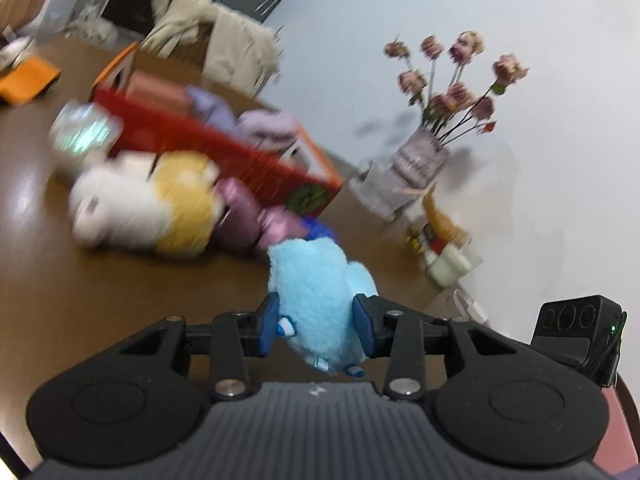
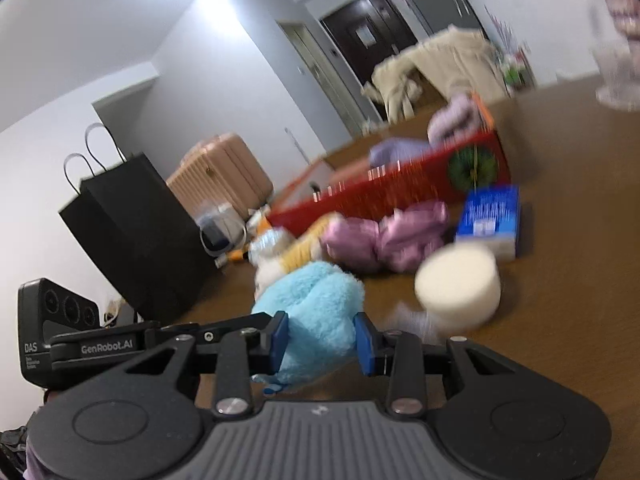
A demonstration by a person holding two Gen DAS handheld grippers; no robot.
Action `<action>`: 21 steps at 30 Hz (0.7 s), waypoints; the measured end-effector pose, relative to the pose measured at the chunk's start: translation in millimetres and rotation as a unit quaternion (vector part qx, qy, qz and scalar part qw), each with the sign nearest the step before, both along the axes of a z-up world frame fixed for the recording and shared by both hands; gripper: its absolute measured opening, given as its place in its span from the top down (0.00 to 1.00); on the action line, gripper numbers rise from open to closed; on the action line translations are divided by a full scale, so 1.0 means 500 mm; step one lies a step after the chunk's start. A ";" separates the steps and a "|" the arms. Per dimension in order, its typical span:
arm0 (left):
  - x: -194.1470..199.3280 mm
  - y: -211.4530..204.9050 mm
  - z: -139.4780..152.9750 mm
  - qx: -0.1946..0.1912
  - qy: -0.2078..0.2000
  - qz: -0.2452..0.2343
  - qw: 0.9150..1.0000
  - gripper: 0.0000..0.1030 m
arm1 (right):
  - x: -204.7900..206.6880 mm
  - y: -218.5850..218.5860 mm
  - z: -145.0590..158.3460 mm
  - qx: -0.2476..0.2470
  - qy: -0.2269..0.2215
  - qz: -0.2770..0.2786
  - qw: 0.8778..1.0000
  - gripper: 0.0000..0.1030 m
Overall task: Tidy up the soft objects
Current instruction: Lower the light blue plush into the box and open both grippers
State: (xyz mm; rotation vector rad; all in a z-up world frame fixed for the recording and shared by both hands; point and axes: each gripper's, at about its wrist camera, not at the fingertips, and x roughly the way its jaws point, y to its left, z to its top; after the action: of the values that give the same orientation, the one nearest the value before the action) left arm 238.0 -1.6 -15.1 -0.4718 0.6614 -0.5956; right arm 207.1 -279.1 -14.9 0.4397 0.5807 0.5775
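Both grippers are clamped on the same blue plush (image 1: 320,292), one from each end. The left gripper (image 1: 318,330) has its blue pads pressed into the fur, jaws partly closed, and the right gripper (image 2: 322,338) squeezes it the same way. The plush sits at the near edge of the brown table (image 1: 80,300). Just past it lie a pink plush (image 2: 384,236) and a white-and-yellow plush (image 1: 148,204), touching each other. Behind those is a red box (image 1: 224,148) with lilac plushes (image 1: 248,120) inside. To the right there's a cream sponge (image 2: 458,286) and a blue pack (image 2: 490,220). Flowers in a vase (image 1: 420,156) stand by the wall. It's all pretty blurry
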 end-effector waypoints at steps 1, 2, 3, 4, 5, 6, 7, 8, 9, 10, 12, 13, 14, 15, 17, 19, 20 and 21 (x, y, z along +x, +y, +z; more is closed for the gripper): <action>0.017 -0.006 0.018 -0.003 -0.008 -0.002 1.000 0.61 | 0.014 -0.007 0.021 -0.002 -0.014 -0.001 1.000 0.66; 0.038 -0.010 0.037 -0.011 -0.013 -0.003 1.000 0.61 | 0.029 -0.013 0.039 -0.004 -0.025 -0.002 1.000 0.66; 0.066 -0.015 0.056 -0.019 -0.016 -0.005 1.000 0.61 | 0.052 -0.019 0.062 -0.006 -0.037 -0.004 0.999 0.66; 0.092 -0.026 0.073 -0.021 -0.018 -0.007 1.000 0.61 | 0.075 -0.023 0.083 -0.011 -0.049 -0.006 0.999 0.66; 0.127 -0.034 0.090 -0.021 -0.021 -0.008 1.000 0.61 | 0.107 -0.029 0.105 -0.018 -0.061 -0.009 0.998 0.67; 0.159 -0.044 0.103 -0.018 -0.025 -0.007 0.999 0.62 | 0.135 -0.033 0.116 -0.022 -0.065 -0.012 0.998 0.67; 0.191 -0.055 0.113 -0.009 -0.032 -0.007 0.999 0.62 | 0.167 -0.037 0.125 -0.025 -0.066 -0.016 0.997 0.67; 0.228 -0.068 0.120 0.003 -0.038 -0.006 0.999 0.62 | 0.203 -0.042 0.131 -0.030 -0.067 -0.021 0.997 0.67; 0.264 -0.079 0.120 0.010 -0.039 -0.006 0.999 0.62 | 0.243 -0.048 0.133 -0.032 -0.062 -0.026 0.997 0.67; 0.303 -0.088 0.117 0.014 -0.033 -0.007 0.999 0.62 | 0.281 -0.053 0.131 -0.031 -0.055 -0.030 0.998 0.67; 0.381 -0.100 0.096 0.010 -0.003 -0.009 1.000 0.62 | 0.360 -0.066 0.117 -0.031 -0.032 -0.036 0.998 0.67; 0.415 -0.104 0.084 0.006 0.012 -0.007 1.000 0.62 | 0.390 -0.070 0.108 -0.032 -0.022 -0.036 0.999 0.67; 0.444 -0.110 0.069 0.003 0.024 -0.006 1.000 0.62 | 0.421 -0.075 0.092 -0.035 -0.014 -0.038 0.999 0.67; 0.471 -0.117 0.054 0.003 0.036 -0.007 0.999 0.62 | 0.444 -0.079 0.080 -0.037 -0.008 -0.043 0.998 0.67; 0.508 -0.123 0.022 0.005 0.056 -0.009 0.998 0.62 | 0.480 -0.080 0.054 -0.051 0.004 -0.051 0.997 0.67; 0.536 -0.129 -0.007 0.005 0.076 -0.012 0.997 0.62 | 0.507 -0.079 0.030 -0.069 0.016 -0.056 0.996 0.67; 0.544 -0.132 -0.019 0.009 0.083 -0.013 0.996 0.62 | 0.512 -0.075 0.023 -0.078 0.018 -0.058 0.995 0.67; 0.546 -0.137 -0.026 0.016 0.082 -0.014 0.996 0.61 | 0.517 -0.069 0.016 -0.091 0.018 -0.058 0.994 0.66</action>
State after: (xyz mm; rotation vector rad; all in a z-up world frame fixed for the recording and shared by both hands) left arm 510.9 -70.0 -28.2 -0.4856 0.8337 -0.5757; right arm 465.4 -313.7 -7.0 0.3090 0.6326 0.4025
